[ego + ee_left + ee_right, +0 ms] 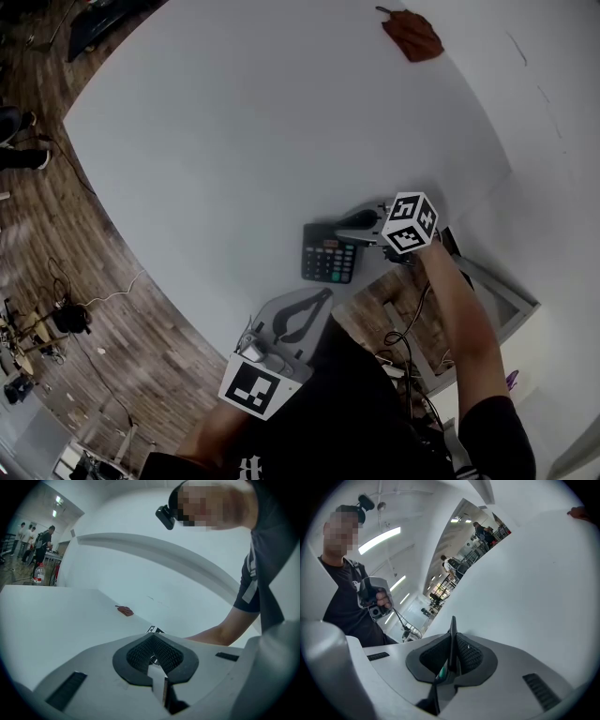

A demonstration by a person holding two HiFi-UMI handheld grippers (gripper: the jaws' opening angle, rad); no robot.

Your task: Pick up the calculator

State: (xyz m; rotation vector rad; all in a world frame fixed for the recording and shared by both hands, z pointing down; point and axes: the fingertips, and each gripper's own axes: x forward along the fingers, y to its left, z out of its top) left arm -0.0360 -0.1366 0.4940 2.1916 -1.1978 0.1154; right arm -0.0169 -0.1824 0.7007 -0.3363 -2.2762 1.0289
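The black calculator is near the white table's near edge, just in front of the person. My right gripper reaches it from the right, its marker cube behind. In the right gripper view the calculator shows edge-on as a thin dark slab, and both ribbed pads press on it. I cannot tell whether it is off the table. My left gripper hovers below the calculator, apart from it. Its jaws meet at the tip with nothing between them.
The white table curves away toward a wood floor on the left. A reddish-brown scrap lies at the table's far side, also visible in the left gripper view. The person's right forearm crosses the table edge.
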